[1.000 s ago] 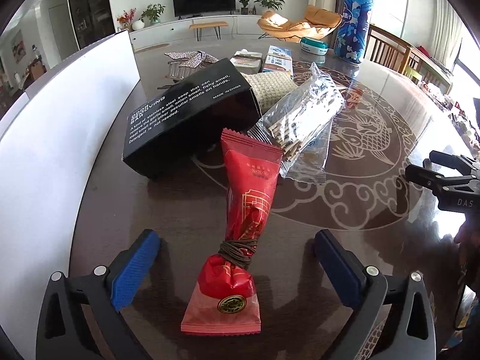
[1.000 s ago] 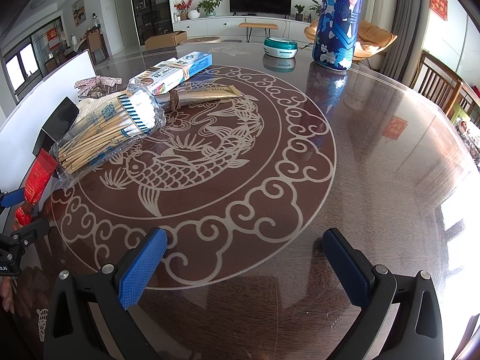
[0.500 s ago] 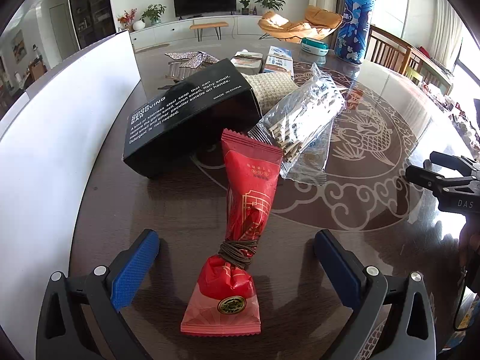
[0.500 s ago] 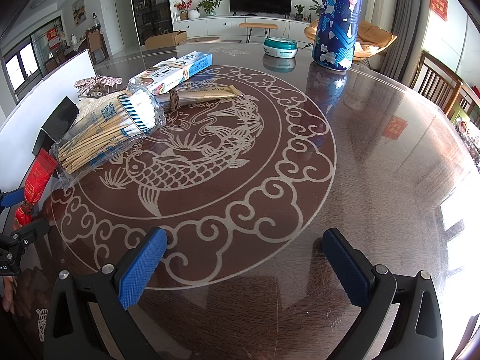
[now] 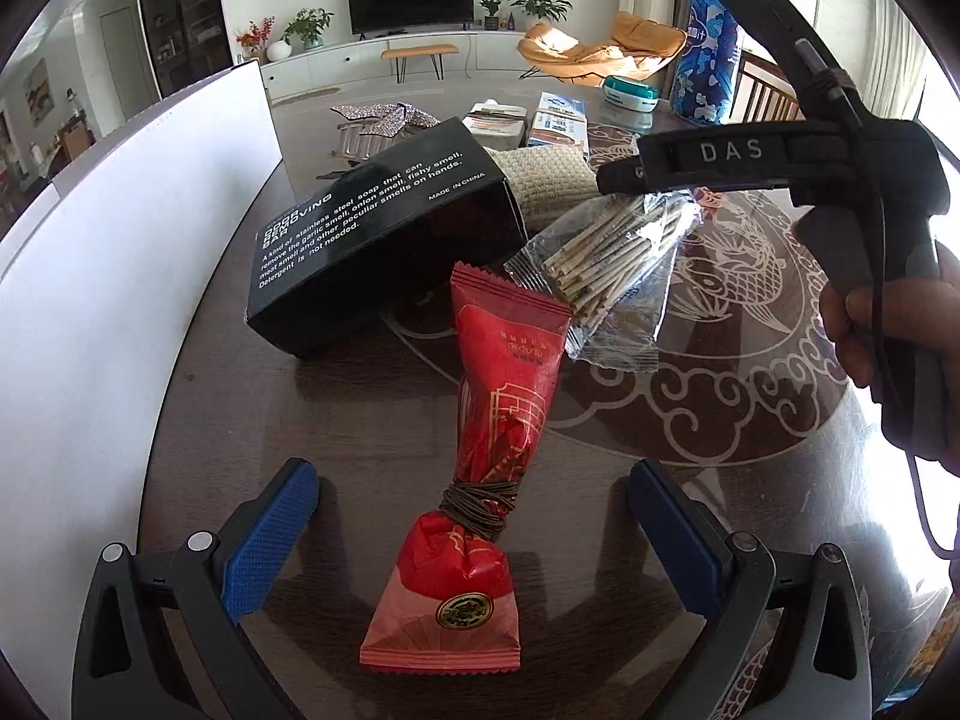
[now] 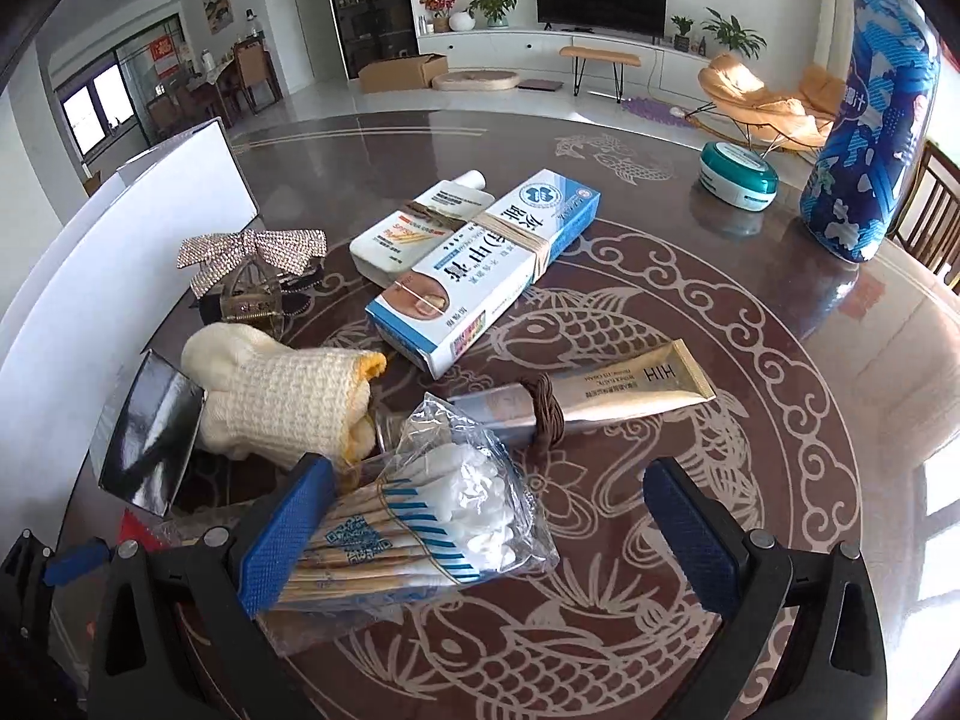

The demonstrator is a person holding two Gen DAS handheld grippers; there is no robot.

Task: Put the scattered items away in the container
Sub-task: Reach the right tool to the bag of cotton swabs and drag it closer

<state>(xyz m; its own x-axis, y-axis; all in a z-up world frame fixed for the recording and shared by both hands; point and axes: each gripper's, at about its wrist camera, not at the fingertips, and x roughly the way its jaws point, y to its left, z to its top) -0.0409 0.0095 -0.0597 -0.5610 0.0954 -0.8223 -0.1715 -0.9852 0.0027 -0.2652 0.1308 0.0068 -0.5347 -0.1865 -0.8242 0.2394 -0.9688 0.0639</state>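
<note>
Reaching over the pile, the right gripper (image 6: 486,534) has its two blue jaws spread wide around the clear bag of cotton swabs (image 6: 420,522), and nothing is pinched yet. Its left pad touches, or almost touches, the stick end of the bag, while the right pad stands well apart from it. I take the bag of cotton swabs as the landmark. Beside its cotton end lies a gold tube (image 6: 600,399) with a brown tie around it; beyond the bag rests a knitted cream cloth (image 6: 282,402), and farther on a blue and white box (image 6: 486,267).

The left gripper (image 5: 474,531) is also spread, with the red snack packet (image 5: 486,438) lying on the table between its jaws, not gripped. Next to the stick end of the swab bag, on the side of the white container wall (image 5: 90,312), stands the black box (image 5: 372,228).

The step in hand seems to be the choosing of a first item; nothing looks gripped. Next, I think the right gripper needs to move sideways so the bag sits in the middle, then go lower and close. The thin plastic may slip or crumple.
</note>
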